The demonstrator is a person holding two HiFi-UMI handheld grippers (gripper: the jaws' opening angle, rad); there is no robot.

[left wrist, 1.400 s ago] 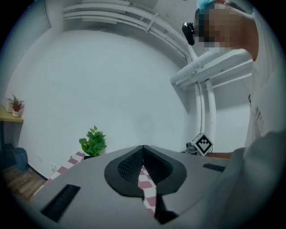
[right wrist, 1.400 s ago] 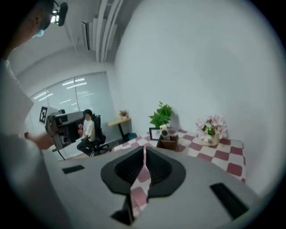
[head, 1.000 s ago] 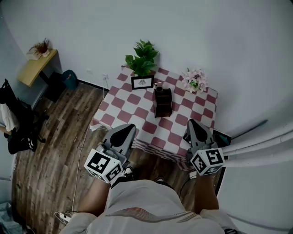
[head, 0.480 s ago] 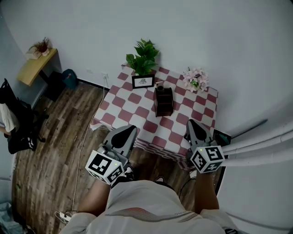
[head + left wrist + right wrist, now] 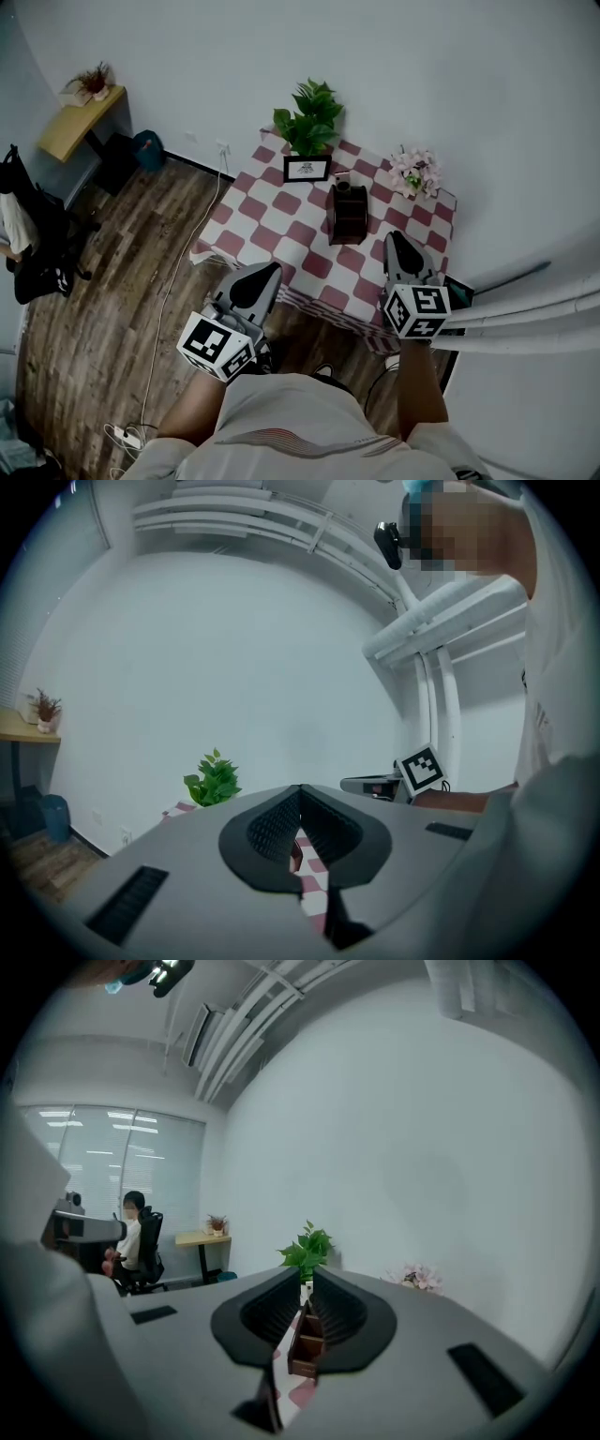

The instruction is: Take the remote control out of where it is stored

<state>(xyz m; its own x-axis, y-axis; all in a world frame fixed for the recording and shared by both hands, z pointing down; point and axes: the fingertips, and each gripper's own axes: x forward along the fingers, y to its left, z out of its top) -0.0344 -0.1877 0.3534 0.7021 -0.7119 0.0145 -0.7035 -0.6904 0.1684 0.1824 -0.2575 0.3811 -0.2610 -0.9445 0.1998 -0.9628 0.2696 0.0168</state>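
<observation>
Right tongs [image 5: 398, 237] advanced, brown organizer [image 5: 348, 214] ahead

One checkered table [image 5: 272, 202], one rack [image 5: 348, 214], one frame [image 5: 306, 169], one green plant [image 5: 309, 117], one bouquet [image 5: 415, 172].

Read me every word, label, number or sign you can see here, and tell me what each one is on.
No text reads clearly.
Picture frame: print too small to read.
Left cube, right cube: square markers only, no letters or numbers.
</observation>
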